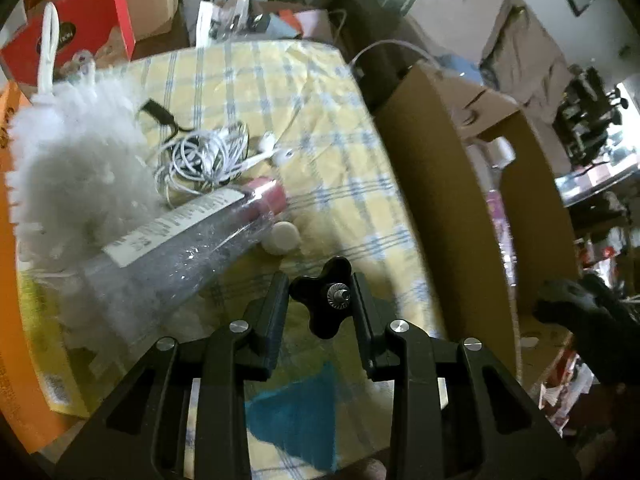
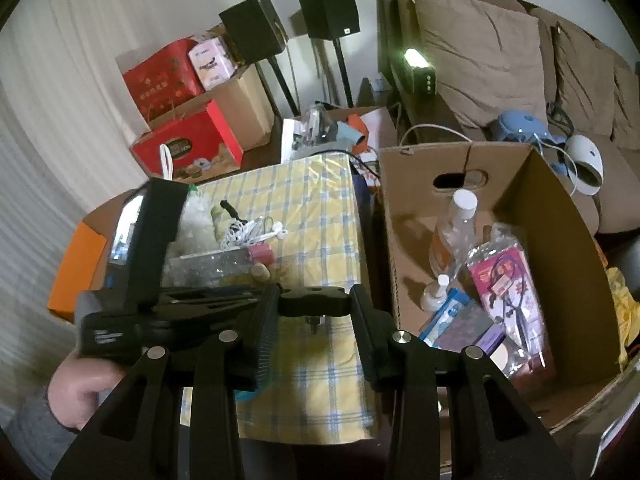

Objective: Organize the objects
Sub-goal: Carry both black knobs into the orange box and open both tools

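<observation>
In the left wrist view a black star knob (image 1: 320, 322) with a metal screw facing the camera sits between the fingers of my left gripper (image 1: 320, 296). Both pads press on it and it hangs just above the yellow checked tablecloth (image 1: 320, 120). In the right wrist view my right gripper (image 2: 314, 306) is shut on a second black knob (image 2: 312, 299), seen edge-on with its screw underneath. A hand holds the left tool's body (image 2: 116, 332) just left of it. The open cardboard box (image 2: 560, 220) stands right of the table.
On the cloth lie a white fluffy duster (image 1: 76, 160), a glitter tube with a pink cap (image 1: 180, 248), tangled white earphones (image 1: 208, 156) and a small white lid (image 1: 280, 238). The box holds a clear bottle (image 2: 456, 232) and packets. An orange box (image 2: 76, 264) borders the table's left.
</observation>
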